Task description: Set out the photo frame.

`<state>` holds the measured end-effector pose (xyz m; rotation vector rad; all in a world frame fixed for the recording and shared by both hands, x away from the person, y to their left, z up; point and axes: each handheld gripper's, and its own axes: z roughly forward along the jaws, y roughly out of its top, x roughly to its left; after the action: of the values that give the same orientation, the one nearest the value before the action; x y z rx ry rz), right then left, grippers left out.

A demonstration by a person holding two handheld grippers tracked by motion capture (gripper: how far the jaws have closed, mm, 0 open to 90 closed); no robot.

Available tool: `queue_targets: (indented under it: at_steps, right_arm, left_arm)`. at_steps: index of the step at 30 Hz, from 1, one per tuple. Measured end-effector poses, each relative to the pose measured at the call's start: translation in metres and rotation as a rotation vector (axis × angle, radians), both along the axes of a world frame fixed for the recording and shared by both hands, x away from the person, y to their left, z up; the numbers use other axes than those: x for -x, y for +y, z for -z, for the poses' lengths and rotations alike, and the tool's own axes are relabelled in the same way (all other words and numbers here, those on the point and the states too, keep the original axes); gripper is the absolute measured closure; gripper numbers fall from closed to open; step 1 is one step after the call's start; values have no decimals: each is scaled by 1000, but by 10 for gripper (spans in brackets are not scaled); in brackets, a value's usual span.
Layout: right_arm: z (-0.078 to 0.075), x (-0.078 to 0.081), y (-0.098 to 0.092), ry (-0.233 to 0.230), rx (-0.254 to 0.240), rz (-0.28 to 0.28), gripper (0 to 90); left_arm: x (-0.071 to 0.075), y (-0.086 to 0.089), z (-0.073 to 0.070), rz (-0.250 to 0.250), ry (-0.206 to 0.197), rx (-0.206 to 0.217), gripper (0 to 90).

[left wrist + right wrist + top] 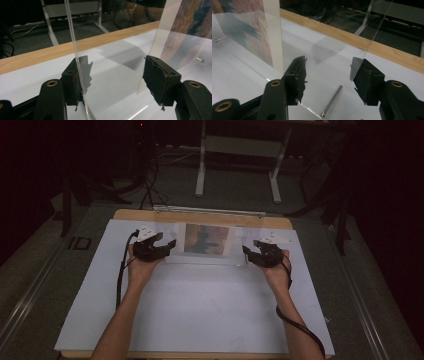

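Desk (90,320) comes first in size: a wooden top covered almost wholly by a white sheet (200,310), with a strip of bare wood showing along the far edge. Toward that far edge stands a clear acrylic frame (207,242), upright, holding a colourful picture (206,238) at its middle; its transparent margins reach out to both sides. The left tongs (167,246) sit at the frame's left end and the right tongs (246,251) at its right end, the frame between them. In the left gripper view the left tongs (112,80) stand open, with the clear panel's edge running up just against the left pad while the right pad stands well apart from it; whether that left pad presses the panel cannot be told. In the right gripper view the right tongs (328,77) are spread wide, a clear sheet edge rising near the right pad, nothing clamped between them. A small metal pin (332,100) lies flat on the white sheet between those pads, and a second pin (221,39) lies farther off beside the picture. The near half of the sheet is bare, giving free room toward the person; dark floor and a table's legs lie beyond the far edge. Both forearms reach forward from the near side, each hand wrapped over its gripper, tongs pointing inward at the frame.
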<state>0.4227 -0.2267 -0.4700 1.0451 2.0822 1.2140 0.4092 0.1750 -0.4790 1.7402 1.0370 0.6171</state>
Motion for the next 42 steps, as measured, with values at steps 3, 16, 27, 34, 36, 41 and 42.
queue_targets:
  at_steps: [3, 16, 27, 34, 36, 41, 42]
  right_arm:
    - [0, -3, 1, 8, -13, 21, 481]
    - [3, -9, 0, 17, -41, 27, 492]
    - [0, -7, 1, 43, -51, 48, 496]
    - [-1, -4, 1, 46, -60, 58, 496]
    - [-1, -3, 0, 45, -63, 57, 496]
    - [-2, 2, -2, 44, -64, 58, 499]
    - [-2, 2, -3, 42, -66, 56, 499]
  left_arm:
    - [-3, -1, -1, -8, 12, 1, 357]
    - [-8, -2, -3, -13, 44, 3, 351]
    - [-7, -2, -5, -23, 55, 29, 348]
    - [-4, -5, -9, -33, 53, 19, 346]
    - [-3, -6, -10, -35, 42, 15, 342]
    - [0, -7, -10, -28, 52, 20, 342]
    - [1, -8, -9, -28, 50, 20, 342]
